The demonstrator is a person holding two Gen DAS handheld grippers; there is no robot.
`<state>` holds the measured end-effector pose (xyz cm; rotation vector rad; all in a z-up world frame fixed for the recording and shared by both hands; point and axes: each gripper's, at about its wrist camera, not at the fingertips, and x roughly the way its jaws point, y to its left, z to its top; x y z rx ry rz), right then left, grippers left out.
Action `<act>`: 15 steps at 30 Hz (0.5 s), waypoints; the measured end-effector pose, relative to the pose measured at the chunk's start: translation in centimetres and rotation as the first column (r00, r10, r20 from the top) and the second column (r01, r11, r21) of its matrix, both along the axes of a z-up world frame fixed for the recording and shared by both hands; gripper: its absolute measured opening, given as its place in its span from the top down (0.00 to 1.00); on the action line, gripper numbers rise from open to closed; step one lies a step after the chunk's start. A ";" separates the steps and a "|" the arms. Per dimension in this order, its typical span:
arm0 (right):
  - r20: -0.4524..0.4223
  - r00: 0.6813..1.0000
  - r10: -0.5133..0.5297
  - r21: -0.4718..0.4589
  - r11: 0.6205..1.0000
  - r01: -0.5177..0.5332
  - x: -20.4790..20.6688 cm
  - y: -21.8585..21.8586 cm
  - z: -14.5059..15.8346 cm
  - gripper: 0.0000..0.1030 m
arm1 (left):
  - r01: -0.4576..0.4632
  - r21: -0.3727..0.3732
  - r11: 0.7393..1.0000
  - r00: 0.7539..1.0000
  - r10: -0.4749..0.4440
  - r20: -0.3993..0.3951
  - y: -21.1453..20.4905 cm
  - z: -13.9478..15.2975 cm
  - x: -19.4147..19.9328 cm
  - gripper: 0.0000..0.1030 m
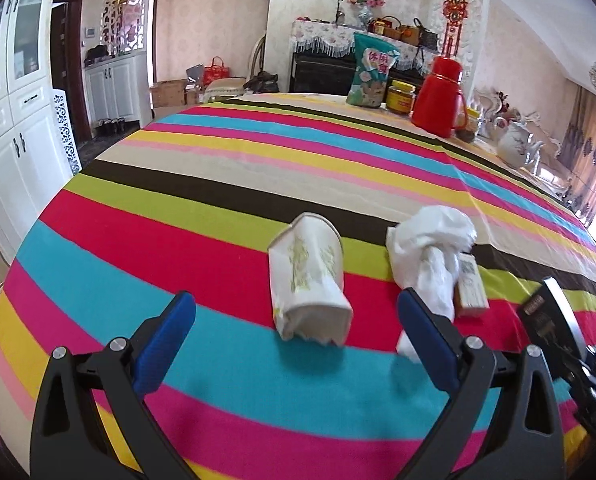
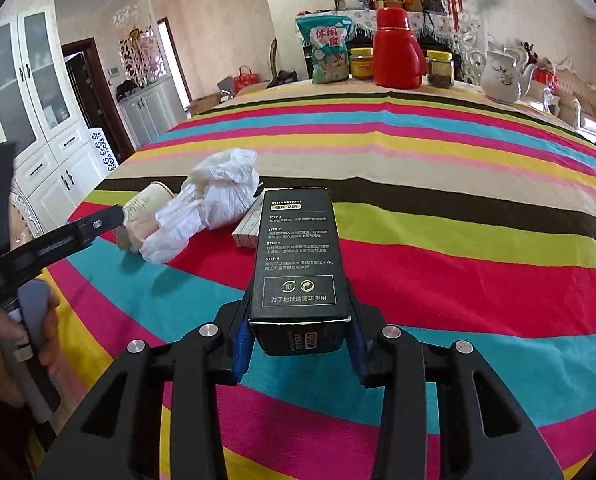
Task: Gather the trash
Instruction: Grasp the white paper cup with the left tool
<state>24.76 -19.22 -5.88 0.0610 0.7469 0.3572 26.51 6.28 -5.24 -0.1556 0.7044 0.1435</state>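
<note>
Left tool [image 1: 296, 336]: blue-padded jaws spread wide and empty, held low over the striped bench [image 1: 186, 216]. A crushed paper cup [image 1: 307, 280] lies on its side just ahead, between the jaw lines and nearer the right one, touching neither pad. A crumpled white plastic bag [image 1: 427, 252] lies directly beyond the right jaw, whose tip overlaps the bag's lower edge, so the bag crowds the space beside the cup. A small tan carton [image 1: 471, 288] lies against the bag's far-right side.

Right tool [image 2: 299, 346]: jaws closed on the near end of a black cardboard box [image 2: 298, 256] printed with instructions; the box projects forward above the bench and hides part of what lies ahead. Forward-left of this tool lie the carton, the bag and the cup, grouped together.

At the bench's far edge stand a teal snack bag [image 2: 329, 50], a yellow-lidded jar [image 2: 361, 63], a red thermos [image 2: 397, 50], a second jar [image 2: 439, 68] and a white teapot [image 2: 501, 76], well apart from both tools.
</note>
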 end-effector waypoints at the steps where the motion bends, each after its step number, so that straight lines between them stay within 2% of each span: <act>1: 0.009 1.000 -0.001 -0.004 1.000 0.001 -0.1 0.1 0.1 0.63 | -0.007 0.007 1.000 1.000 0.007 -0.002 0.0 -0.1 0.6 0.06; 6: 0.054 0.998 0.012 -0.035 0.999 -0.010 -0.8 0.8 0.5 0.63 | -0.033 0.038 0.999 0.999 0.035 -0.036 -0.6 -0.5 2.9 0.06; 9: 0.056 0.998 0.012 -0.039 0.999 -0.010 -0.8 0.9 0.5 0.63 | -0.037 0.045 0.998 0.999 0.036 0.006 -1.0 -0.4 2.8 0.06; 11: 0.042 0.999 0.005 -0.022 1.000 -0.004 -0.5 0.5 0.4 0.63 | -0.003 0.052 0.999 0.999 0.001 0.038 -1.2 -0.2 2.5 0.06; 15: -0.005 1.000 -0.016 0.025 1.000 0.016 0.2 -0.4 -0.1 0.63 | 0.014 0.013 1.000 0.999 -0.014 0.052 -0.6 -0.2 2.4 0.06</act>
